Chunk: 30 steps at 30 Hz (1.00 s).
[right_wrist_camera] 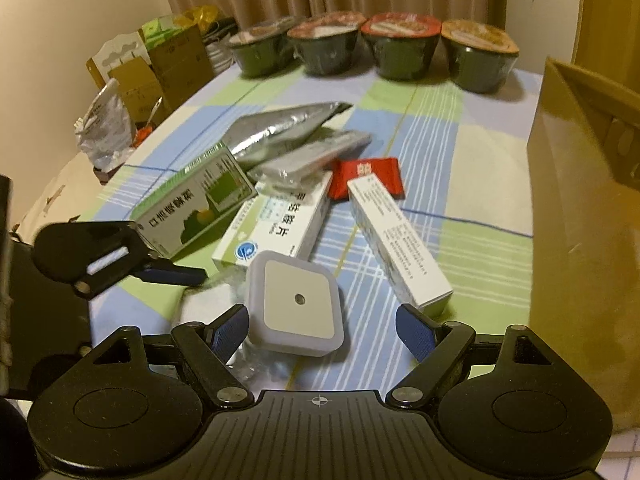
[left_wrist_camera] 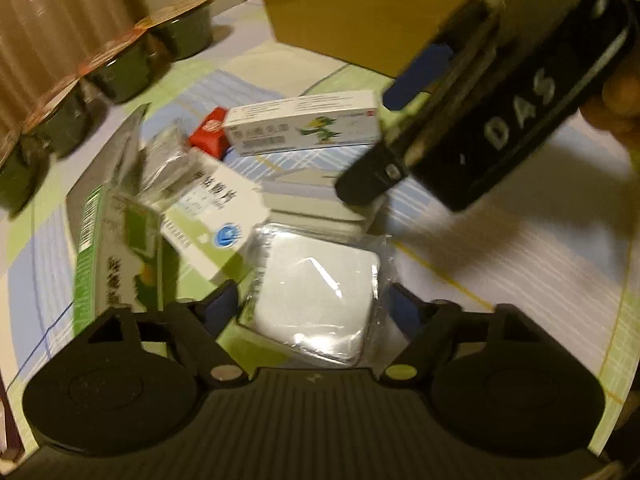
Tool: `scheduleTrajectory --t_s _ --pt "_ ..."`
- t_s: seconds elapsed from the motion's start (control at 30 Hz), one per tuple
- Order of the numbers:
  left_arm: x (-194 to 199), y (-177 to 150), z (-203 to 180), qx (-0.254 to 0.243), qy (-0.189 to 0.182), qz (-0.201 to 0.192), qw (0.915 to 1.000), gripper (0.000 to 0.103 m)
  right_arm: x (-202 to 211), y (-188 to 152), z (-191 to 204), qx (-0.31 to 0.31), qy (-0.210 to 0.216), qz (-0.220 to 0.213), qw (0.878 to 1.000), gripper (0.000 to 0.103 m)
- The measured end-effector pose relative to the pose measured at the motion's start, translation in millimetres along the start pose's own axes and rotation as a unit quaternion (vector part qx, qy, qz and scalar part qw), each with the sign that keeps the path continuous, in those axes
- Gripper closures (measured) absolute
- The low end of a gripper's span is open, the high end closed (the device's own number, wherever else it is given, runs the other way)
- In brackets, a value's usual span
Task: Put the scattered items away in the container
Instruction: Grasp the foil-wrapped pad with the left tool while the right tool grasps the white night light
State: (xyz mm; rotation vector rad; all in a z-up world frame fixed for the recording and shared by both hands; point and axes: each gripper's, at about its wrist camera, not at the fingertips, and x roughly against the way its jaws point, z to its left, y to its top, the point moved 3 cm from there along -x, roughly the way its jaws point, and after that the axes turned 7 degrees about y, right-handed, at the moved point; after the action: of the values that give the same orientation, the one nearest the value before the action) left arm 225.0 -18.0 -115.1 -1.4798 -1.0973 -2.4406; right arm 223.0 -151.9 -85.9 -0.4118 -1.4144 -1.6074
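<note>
In the right wrist view, the right hand-held gripper (right_wrist_camera: 320, 330) stands wide open at the bottom centre of the frame, its blue pads on either side of a square white night light (right_wrist_camera: 296, 304) and gripping nothing. The left hand-held gripper (left_wrist_camera: 308, 304) is likewise spread open low in its own frame, with a plastic-wrapped white square item (left_wrist_camera: 316, 292) between its fingers but not squeezed. The scattered items lie in the middle of the checked bench (right_wrist_camera: 472, 148): a green medicine box (right_wrist_camera: 192, 208), a white pill box (right_wrist_camera: 276, 228), a long white tube box (right_wrist_camera: 400, 244), a red packet (right_wrist_camera: 366, 178) and a silver foil pouch (right_wrist_camera: 280, 128). The brown cardboard container (right_wrist_camera: 584, 240) stands at the right edge of the frame. Four sealed bowls (right_wrist_camera: 400, 46) line the upper part.
</note>
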Motion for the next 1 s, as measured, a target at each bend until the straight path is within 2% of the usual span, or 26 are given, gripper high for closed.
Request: scheduleTrajectory --t_s 0.1,0.23,0.43,0.6,0.7,0.73,0.77,1.0 --pt "7 -5 6 0.035 0.0 0.018 0.9992 0.031 -8 -1 -1 -0.004 0.013 0.002 1.0 0.017" --pt "16 -14 6 0.054 0.006 0.033 0.998 0.031 -17 0 -4 -0.023 0.03 0.005 0.999 0.017" --pt "18 -22 11 0.057 -0.025 0.027 0.9977 0.021 -29 3 -14 -0.065 0.054 0.011 0.996 0.017" --pt "17 -22 14 0.033 -0.052 0.023 0.9979 0.019 -34 3 -21 -0.085 0.065 0.015 0.994 0.017" --pt "12 -24 15 0.031 -0.057 0.033 0.9974 0.022 -36 1 -21 -0.086 0.068 0.016 0.994 0.017" --pt "11 -24 17 0.038 -0.057 0.034 0.9971 0.028 -36 1 -20 -0.084 0.07 0.016 0.994 0.032" --pt "11 -24 18 0.047 -0.059 0.035 0.9966 0.032 -36 1 -19 -0.082 0.071 0.016 0.994 0.035" --pt "22 -28 14 0.086 -0.041 0.043 0.9945 0.036 -25 -5 -8 -0.045 0.038 0.003 0.998 0.036"
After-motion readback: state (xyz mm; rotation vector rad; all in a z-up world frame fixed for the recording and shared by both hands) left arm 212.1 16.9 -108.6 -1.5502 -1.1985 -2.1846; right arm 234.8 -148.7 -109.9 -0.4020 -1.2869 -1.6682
